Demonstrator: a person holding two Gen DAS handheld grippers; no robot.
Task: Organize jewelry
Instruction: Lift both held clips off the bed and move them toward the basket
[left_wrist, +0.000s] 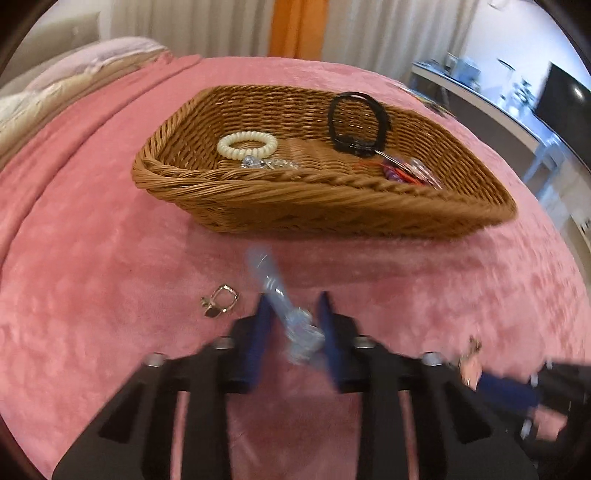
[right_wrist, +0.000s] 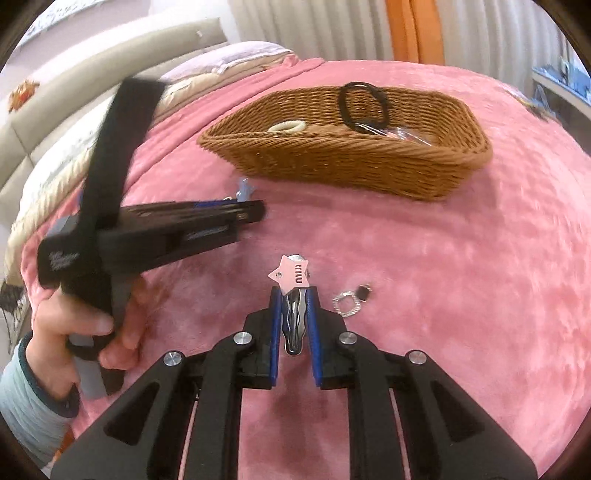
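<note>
Nearest the right wrist camera, the right tool (right_wrist: 293, 295) was pinched on a silver hair clip (right_wrist: 294, 325) topped with a pink star (right_wrist: 291, 276); the clip stood lengthwise between the blue pads, the star poking out past the tips. Just right of those tips, a small sparkly ring with a dark charm (right_wrist: 351, 302) lay on the pink blanket (right_wrist: 461, 277) that covered the bed. To the left, a hand (right_wrist: 88, 325) in a pale sleeve gripped the handle of the left tool (right_wrist: 255, 210), which reached in from the side, with a pale blue piece showing at its tip.

In the left wrist view, the left tool (left_wrist: 293, 306) had its pads pressed on a clear, pale blue hair clip (left_wrist: 284, 306), badly blurred, which slanted between them and stuck out forward. A small gold earring (left_wrist: 219, 304) lay on the blanket just left of the tips. The right tool showed only as a blur at the lower right edge.

Farther off, a brown wicker basket (left_wrist: 314, 206) sat on the blanket. Inside lay a cream coil hair tie (left_wrist: 246, 144) with something silvery (left_wrist: 266, 163) beside it, and, toward the right, a black band (left_wrist: 356, 122) leaning on the far wall above a tangle of red and purple pieces (left_wrist: 402, 173). Beyond the bed hung pale curtains with an orange strip (left_wrist: 297, 26).
</note>
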